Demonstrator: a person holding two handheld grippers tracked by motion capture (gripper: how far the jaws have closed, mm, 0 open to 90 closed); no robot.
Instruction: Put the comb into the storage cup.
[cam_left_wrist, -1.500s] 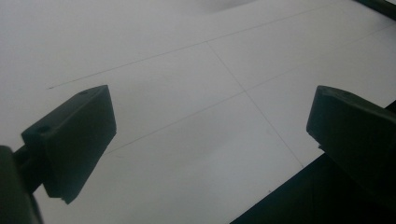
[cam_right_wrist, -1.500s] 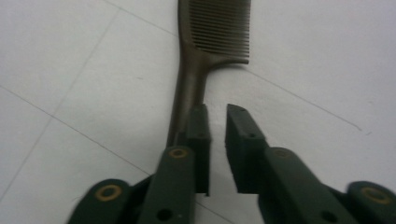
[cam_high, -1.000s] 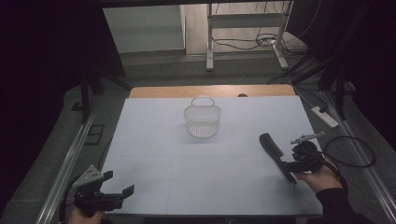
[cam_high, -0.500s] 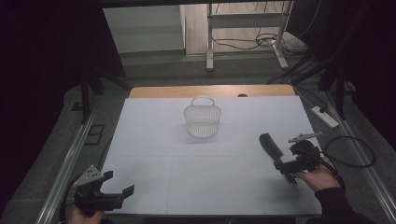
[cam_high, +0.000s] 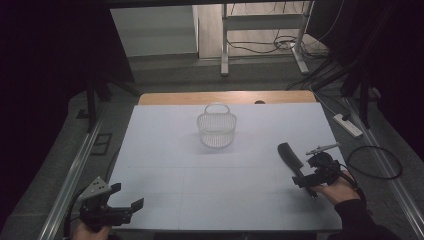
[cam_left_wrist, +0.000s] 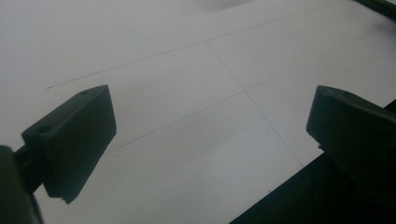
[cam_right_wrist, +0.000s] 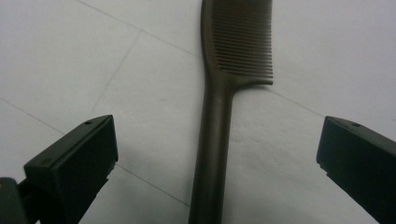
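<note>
Jaws of the right gripper (cam_right_wrist: 217, 163) have just been opening and now stand spread wide on either side of a dark comb's (cam_right_wrist: 224, 93) handle, which lies flat on the white table (cam_high: 165, 150) untouched by either pad. Left gripper (cam_high: 122, 205) hovers at the table's near left corner, likewise spread with nothing between. White wire basket (cam_high: 216, 127) stands upright toward the table's far edge, well apart from the comb.
</note>
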